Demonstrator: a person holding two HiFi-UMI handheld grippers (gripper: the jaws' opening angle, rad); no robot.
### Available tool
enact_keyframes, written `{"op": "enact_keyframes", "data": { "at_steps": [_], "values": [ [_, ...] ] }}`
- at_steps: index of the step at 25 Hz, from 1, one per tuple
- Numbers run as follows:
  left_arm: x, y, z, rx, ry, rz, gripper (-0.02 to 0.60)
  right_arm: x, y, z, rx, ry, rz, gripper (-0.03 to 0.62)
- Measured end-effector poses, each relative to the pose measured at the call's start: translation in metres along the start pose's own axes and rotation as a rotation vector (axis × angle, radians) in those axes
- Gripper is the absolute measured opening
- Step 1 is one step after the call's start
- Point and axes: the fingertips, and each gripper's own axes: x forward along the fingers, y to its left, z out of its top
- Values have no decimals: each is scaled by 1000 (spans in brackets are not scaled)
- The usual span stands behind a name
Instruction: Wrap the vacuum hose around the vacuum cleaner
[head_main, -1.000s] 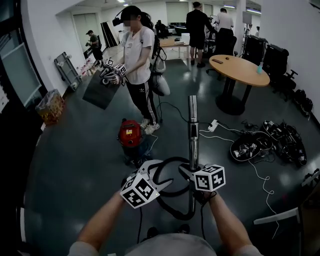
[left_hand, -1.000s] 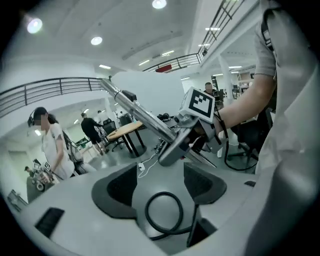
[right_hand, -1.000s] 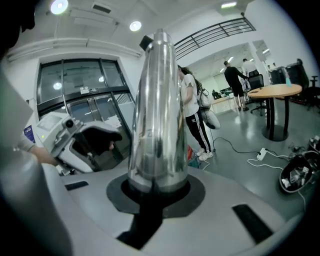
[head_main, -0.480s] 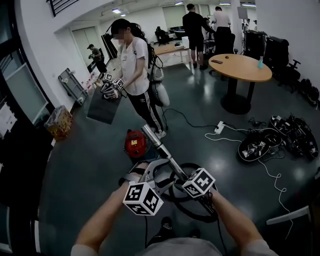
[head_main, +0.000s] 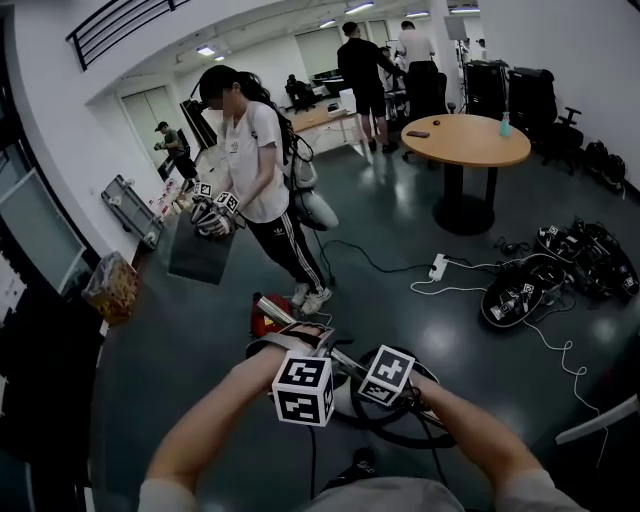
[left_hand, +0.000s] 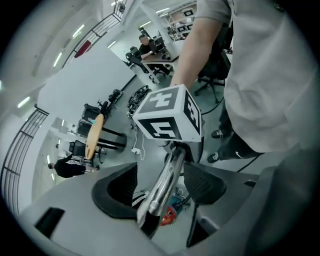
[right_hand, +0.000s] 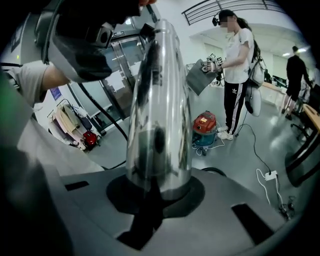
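Floor: dark, smooth and shiny. The ceiling lights shine back off it.
Your left gripper: its jaws stand wide apart. The metal tube runs between them, and the pads do not squeeze it.
Your right gripper: its jaws are clamped tight on the near end of the metal tube.
Tube's lean: it points away from your hands toward 10 o'clock.
Vacuum cleaner: small and red. It stands on the floor just past your grippers at 11 o'clock, partly hidden behind them.
Hose: black, lying in loops on the floor under your right gripper, at about 4 o'clock from it.
Person: stands beyond the vacuum cleaner at 11 o'clock, in a white shirt, holding a flat dark sheet.
Round table: wooden, on one dark leg, far off at 1 o'clock.
Power strip: white, on the floor at 2 o'clock, with cords trailing from it.
Black gear: piled on the floor between 2 and 3 o'clock, near the right wall.
Box: colourful, by the left wall at 10 o'clock.
Back of the room: two people stand by desks at 12 o'clock.
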Motion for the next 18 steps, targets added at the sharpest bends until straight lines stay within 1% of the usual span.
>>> {"op": "enact_keyframes", "data": {
  "at_steps": [4, 7, 10, 12, 14, 16, 18],
  "values": [
    [19, -3, -44, -15, 19, -186, 295, 16, -11, 18, -47, 99, 7, 46],
    [32, -11, -77, 1, 44, -283, 291, 27, -17, 30, -78, 180, 4, 46],
    [48, -20, -101, 23, 46, -352, 291, 37, -25, 40, -98, 245, -4, 46],
    [58, -28, -117, 20, 38, -397, 291, 44, -28, 44, -106, 281, -9, 46],
    [65, -35, -129, 2, 23, -432, 265, 50, -30, 46, -109, 317, -20, 46],
    [70, -38, -138, -16, 5, -451, 238, 56, -34, 46, -108, 351, -34, 46],
    [77, -43, -149, -25, 12, -469, 217, 62, -38, 47, -105, 381, -52, 46]
  ]
}}
